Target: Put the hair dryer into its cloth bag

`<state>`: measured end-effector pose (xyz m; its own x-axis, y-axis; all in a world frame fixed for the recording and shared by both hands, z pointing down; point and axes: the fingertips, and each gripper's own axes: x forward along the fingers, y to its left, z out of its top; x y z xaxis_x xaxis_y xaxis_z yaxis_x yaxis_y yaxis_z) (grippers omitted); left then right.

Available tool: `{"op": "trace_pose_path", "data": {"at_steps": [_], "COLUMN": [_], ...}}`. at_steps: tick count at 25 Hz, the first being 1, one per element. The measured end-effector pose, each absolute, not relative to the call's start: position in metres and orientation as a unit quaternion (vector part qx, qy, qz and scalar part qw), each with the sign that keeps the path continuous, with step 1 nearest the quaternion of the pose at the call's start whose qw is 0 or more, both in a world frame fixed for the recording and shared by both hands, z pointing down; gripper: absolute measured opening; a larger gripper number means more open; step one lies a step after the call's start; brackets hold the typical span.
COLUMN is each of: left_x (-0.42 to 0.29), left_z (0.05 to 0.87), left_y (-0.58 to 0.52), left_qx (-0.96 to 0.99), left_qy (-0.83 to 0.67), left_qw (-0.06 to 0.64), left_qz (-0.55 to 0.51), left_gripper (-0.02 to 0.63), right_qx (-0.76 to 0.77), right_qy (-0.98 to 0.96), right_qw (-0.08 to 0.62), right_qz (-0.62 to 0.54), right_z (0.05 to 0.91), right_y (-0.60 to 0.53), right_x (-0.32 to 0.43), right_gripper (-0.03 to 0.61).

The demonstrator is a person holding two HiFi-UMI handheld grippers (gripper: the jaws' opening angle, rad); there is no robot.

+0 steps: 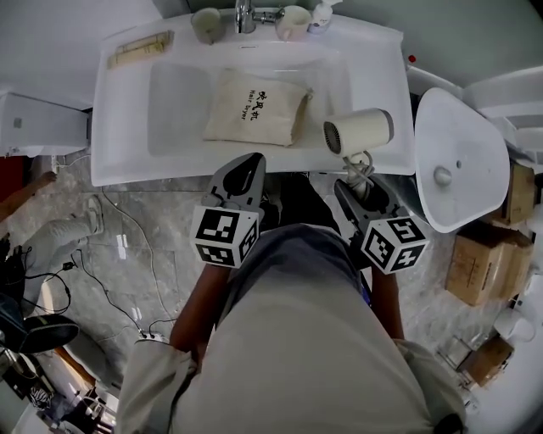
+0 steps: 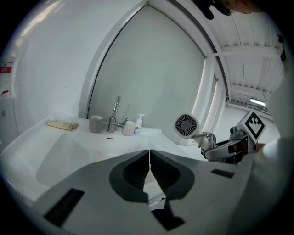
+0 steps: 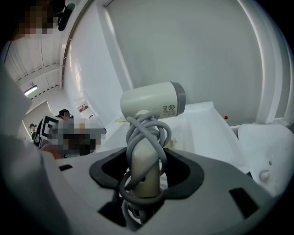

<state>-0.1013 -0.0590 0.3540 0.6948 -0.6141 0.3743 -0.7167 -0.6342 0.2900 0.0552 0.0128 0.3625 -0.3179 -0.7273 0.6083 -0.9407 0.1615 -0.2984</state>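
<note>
A beige cloth bag (image 1: 254, 108) with dark print lies flat in the basin of the white sink (image 1: 119, 161). The cream hair dryer (image 1: 361, 131) hangs over the sink's right front corner, its grey cord wound round the handle. My right gripper (image 1: 355, 188) is shut on that handle (image 3: 144, 170), and the dryer's barrel (image 3: 154, 101) stands above the jaws. My left gripper (image 1: 249, 161) is shut and empty, just before the sink's front edge, near the bag. In the left gripper view its tips (image 2: 149, 153) meet, and the dryer (image 2: 186, 125) shows off to the right.
A faucet (image 1: 246, 15), two cups (image 1: 206, 24) (image 1: 293, 22) and a small bottle (image 1: 321, 15) stand along the sink's back edge. A flat beige packet (image 1: 140, 48) lies at the back left. A white toilet lid (image 1: 458, 161) and cardboard boxes (image 1: 484, 263) are at the right.
</note>
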Motion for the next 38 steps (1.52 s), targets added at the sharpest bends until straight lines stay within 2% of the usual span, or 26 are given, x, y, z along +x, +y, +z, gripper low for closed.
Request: {"op": "trace_pose_path", "data": {"at_steps": [27,30,34,38], "left_x": [-0.02,-0.016,-0.011,-0.003], "left_z": [0.469,0.482,0.5,0.519], "left_y": [-0.103,-0.111,-0.118,-0.122], "left_qx": [0.866,0.858,0.845,0.835], "left_qy": [-0.319,-0.329,-0.336,-0.336], "left_qw": [0.266,0.269,0.279,0.284], "left_qz": [0.277,0.288,0.308,0.33], "left_gripper": [0.014,0.066,0.084,0.138], "right_qx": [0.517,0.51,0.496,0.48], "right_qy": [-0.738,-0.74,-0.743,-0.746], "right_qw": [0.195,0.199,0.198,0.206], "right_qz": [0.386,0.39,0.403,0.413], "right_z": [0.408,0.412,0.419,0.427], "right_y": [-0.032,-0.037,-0.044,-0.047], "right_x": [0.097,0.101,0.105,0.108], "right_gripper": [0.235,0.235,0.235,0.235]}}
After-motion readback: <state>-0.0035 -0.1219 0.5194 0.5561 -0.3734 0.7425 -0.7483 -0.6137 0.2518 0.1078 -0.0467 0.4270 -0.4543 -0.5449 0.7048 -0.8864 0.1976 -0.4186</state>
